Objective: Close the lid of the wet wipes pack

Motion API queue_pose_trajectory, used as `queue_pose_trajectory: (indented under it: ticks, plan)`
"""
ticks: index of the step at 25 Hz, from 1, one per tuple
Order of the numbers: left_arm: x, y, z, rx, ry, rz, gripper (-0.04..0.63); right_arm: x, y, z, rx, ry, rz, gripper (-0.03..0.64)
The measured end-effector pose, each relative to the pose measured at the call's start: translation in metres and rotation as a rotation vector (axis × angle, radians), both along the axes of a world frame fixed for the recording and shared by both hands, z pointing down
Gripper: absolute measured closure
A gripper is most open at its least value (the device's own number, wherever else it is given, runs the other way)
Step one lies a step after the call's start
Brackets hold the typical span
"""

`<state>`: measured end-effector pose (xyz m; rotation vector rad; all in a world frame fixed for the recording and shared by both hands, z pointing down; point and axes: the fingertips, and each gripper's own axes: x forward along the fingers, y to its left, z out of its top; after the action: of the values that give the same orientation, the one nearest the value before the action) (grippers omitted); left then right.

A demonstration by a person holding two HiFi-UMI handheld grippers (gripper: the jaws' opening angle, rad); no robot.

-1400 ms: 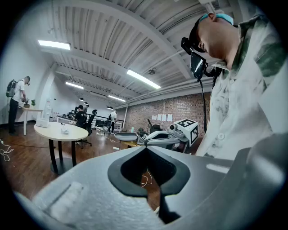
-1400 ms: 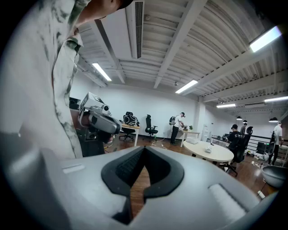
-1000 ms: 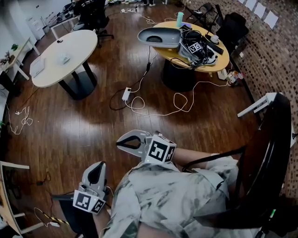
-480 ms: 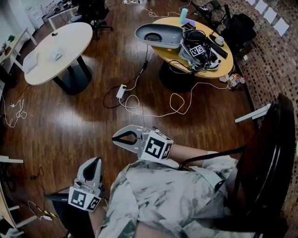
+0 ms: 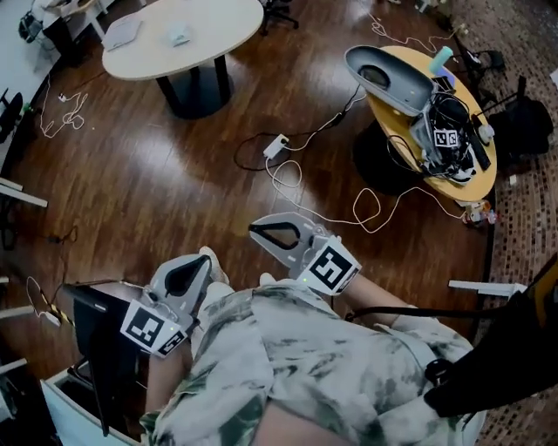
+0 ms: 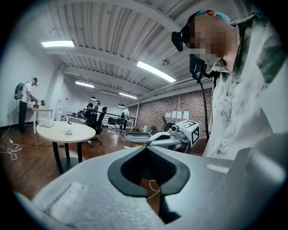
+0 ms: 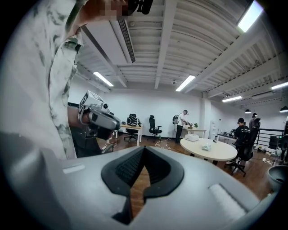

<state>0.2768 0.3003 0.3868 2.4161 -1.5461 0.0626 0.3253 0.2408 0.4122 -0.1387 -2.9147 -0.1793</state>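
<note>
— What's changed?
— My view has swung; the yellow table (image 5: 469, 181) now sits right. My left tongs (image 5: 206, 255) and right tongs (image 5: 255, 230) are pressed together, empty, over my lap. I can't spot the wipes pack.

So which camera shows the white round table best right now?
The head view: it looks down on the white round table and shows most of its top, though the frame's upper edge cuts it. The left gripper view shows it side-on at left, with its dark pedestal. The right gripper view shows it side-on at right.
</note>
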Motion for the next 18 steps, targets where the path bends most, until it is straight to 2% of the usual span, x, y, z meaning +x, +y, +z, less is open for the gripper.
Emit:
queue_pose_trajectory:
  ticks: [7, 14, 18]
  plan:
    - [-0.054, -0.026, 0.010, 0.008, 0.014, -0.024, 0.595, -0.052, -0.027, 0.008, 0.009, 0.034, -0.012, 0.611]
    - [-0.144, -0.053, 0.005, 0.037, 0.008, -0.014, 0.595, -0.143, -0.051, -0.002, 0.032, 0.037, 0.004, 0.611]
    - [-0.198, -0.060, 0.004, 0.041, -0.027, -0.001, 0.595, -0.195, -0.058, -0.004, 0.042, 0.031, 0.020, 0.611]
